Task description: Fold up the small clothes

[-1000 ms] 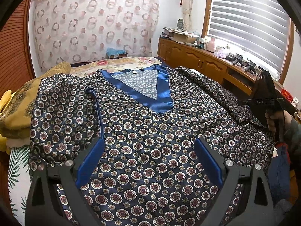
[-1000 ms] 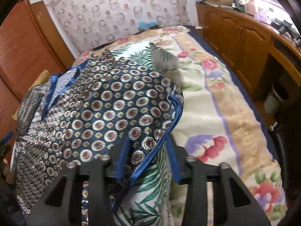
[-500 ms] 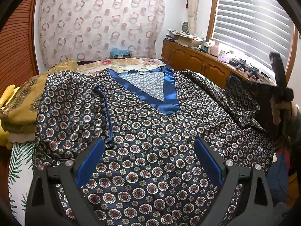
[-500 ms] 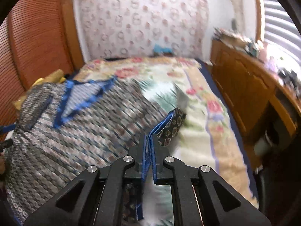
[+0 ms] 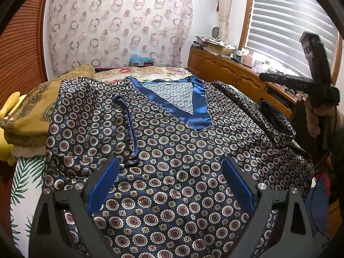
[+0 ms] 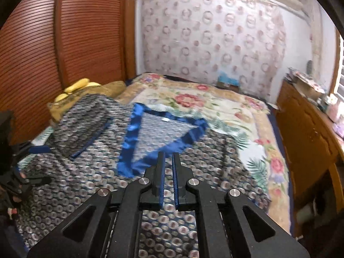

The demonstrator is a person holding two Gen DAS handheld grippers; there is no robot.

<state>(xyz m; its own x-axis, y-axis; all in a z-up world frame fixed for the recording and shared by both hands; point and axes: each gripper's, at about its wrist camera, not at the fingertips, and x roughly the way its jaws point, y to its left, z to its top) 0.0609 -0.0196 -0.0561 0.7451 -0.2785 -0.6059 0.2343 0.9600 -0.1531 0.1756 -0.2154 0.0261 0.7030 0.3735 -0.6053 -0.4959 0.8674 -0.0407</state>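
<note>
Left wrist view — bed: we find a bed with a leaf-print sheet, carrying the patterned top laid flat, its blue V-neck toward the far end.
Left wrist view — sleeves: the left sleeve lies folded over the body; the right sleeve lies bunched on the right shoulder.
Left wrist view — left gripper: we note its jaws spread wide above the top's lower body, gripping nothing.
Left wrist view — right gripper: raised at the right edge, seen side-on; we cannot tell its jaw state here.
Left wrist view — room: ring-patterned curtain at the back, window blinds and a wooden cabinet at right, a mustard cushion at left.
Right wrist view — right gripper: jaws nearly pressed together, a thin gap between, nothing in them, held over the top near the V-neck.
Right wrist view — room: slatted wooden doors at left, floral bedspread beyond the top.
Hard to make out: the right wrist view is motion-blurred, so the print smears; the top's hem is cut off in both views.
</note>
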